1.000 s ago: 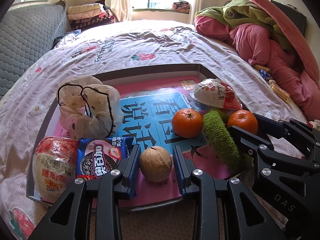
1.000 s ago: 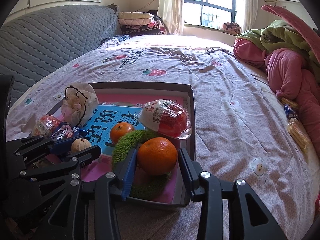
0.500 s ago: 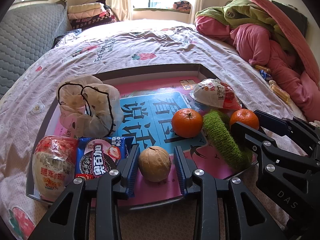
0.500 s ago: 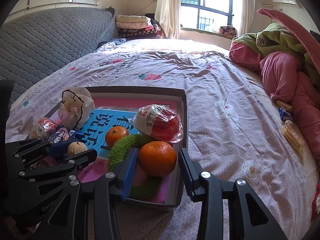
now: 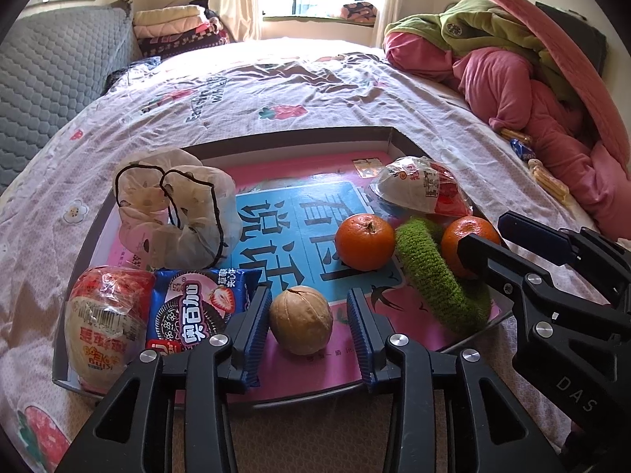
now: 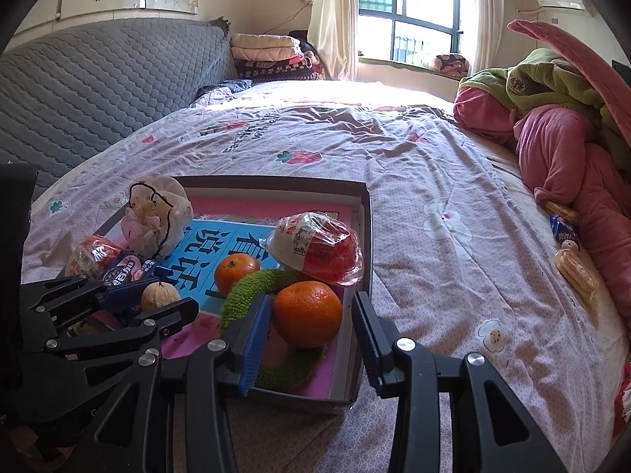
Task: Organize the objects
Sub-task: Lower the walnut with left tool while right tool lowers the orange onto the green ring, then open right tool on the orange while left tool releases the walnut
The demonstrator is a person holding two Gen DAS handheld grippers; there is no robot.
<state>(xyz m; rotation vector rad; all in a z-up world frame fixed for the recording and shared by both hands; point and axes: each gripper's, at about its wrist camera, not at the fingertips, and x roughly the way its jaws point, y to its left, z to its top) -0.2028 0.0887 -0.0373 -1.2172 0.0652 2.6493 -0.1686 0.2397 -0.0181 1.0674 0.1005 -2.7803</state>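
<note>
A shallow tray (image 5: 315, 134) with a pink and blue printed floor lies on the bed. A walnut (image 5: 301, 319) rests on its near edge between the fingers of my left gripper (image 5: 307, 327). The jaws are opening, and a gap shows at the right pad. My right gripper (image 6: 309, 337) is open around an orange (image 6: 307, 313) that sits on a green knitted ring (image 6: 252, 283) in the tray's near right corner; its right pad stands off the fruit. A second orange (image 5: 364, 241) lies mid-tray.
Also in the tray are a white drawstring pouch (image 5: 177, 209), a blue cookie packet (image 5: 197, 315), a wrapped bun (image 5: 104, 323) and a red and white packet (image 5: 422, 189). Loose snacks (image 6: 572, 264) lie by a pink and green bedding heap (image 5: 532, 79). Bare sheet (image 6: 453, 276) lies to the tray's right.
My left jaws have spread apart and let go of the walnut, which stays where it was on the tray. The right gripper and its orange look the same.
</note>
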